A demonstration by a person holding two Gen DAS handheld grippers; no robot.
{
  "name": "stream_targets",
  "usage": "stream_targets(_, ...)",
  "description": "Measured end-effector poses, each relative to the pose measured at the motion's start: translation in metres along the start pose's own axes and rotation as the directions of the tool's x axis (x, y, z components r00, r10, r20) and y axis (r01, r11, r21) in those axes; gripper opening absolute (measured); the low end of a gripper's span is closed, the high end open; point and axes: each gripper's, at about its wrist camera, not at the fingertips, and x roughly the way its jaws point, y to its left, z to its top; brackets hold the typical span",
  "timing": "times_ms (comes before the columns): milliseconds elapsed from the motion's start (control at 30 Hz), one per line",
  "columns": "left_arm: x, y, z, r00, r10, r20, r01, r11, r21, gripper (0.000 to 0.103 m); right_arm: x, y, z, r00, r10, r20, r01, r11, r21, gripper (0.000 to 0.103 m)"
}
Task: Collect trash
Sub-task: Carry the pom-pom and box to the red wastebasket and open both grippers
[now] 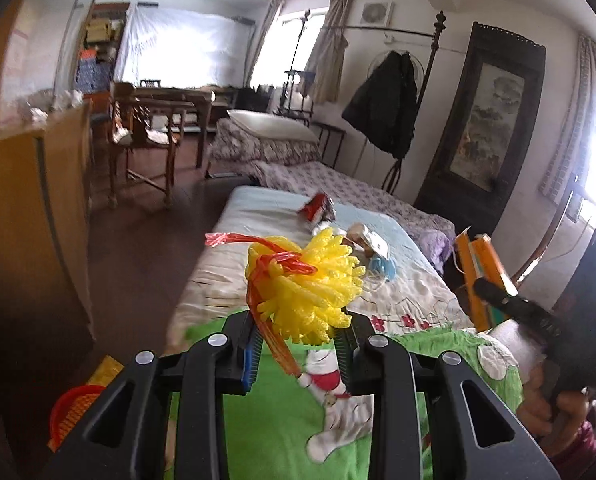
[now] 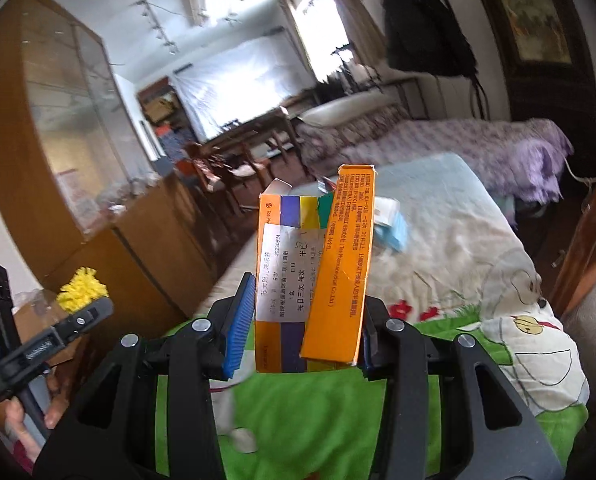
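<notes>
Already both grippers are carrying loads above the bed [image 1: 234,216]: the left gripper [image 1: 300,344] is pinching the yellow foam pom-pom [image 1: 310,284] at its red ribbon, and the right gripper [image 2: 304,328] is clamping 1 torn orange medicine box [image 2: 314,272], its long axis running up out of the jaws. Ahead on the bed, well beyond both jaws, at least 3 more scraps are lying — 1 red wrapper [image 1: 316,205], 1 blue face mask [image 1: 383,269] and 1 whitish crumpled piece [image 1: 368,240] — seemingly nearer the left hand's line.
</notes>
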Motion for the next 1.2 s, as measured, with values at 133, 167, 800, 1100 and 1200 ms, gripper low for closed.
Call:
stream_targets(133,-0.030,0.016,-0.008,0.999,0.048,0.024,-0.048,0.999,-0.005,0.031,-0.015,0.023,0.001,0.998,0.057,0.021,-0.056,0.998,-0.032,0.044)
stream_targets(167,-0.036,0.022,-0.010,0.998,0.059,0.025,-0.059,0.998,-0.011,0.031,-0.017,0.027,0.001,0.998,0.067,0.021,-0.066,0.997,-0.038,0.044)
stream_targets(800,-0.037,0.197,-0.110,0.889,0.378,-0.257,-0.429,0.885,-0.183,0.091,0.027,0.135,-0.048,0.973,0.146,-0.177,-0.185,0.955,-0.230,0.044)
stream_targets(1100,-0.078,0.235,-0.114,0.847,0.481,-0.224,-0.527,0.815,-0.241,0.097,0.039,0.184,-0.070,0.953,0.161,-0.258,-0.246,0.907,-0.341,0.045)
stream_targets(1200,-0.089,0.250,-0.120,0.827,0.517,-0.221,-0.561,0.781,-0.273,0.097,0.052,0.207,-0.084,0.936,0.168,-0.310,-0.287,0.873,-0.394,0.045)
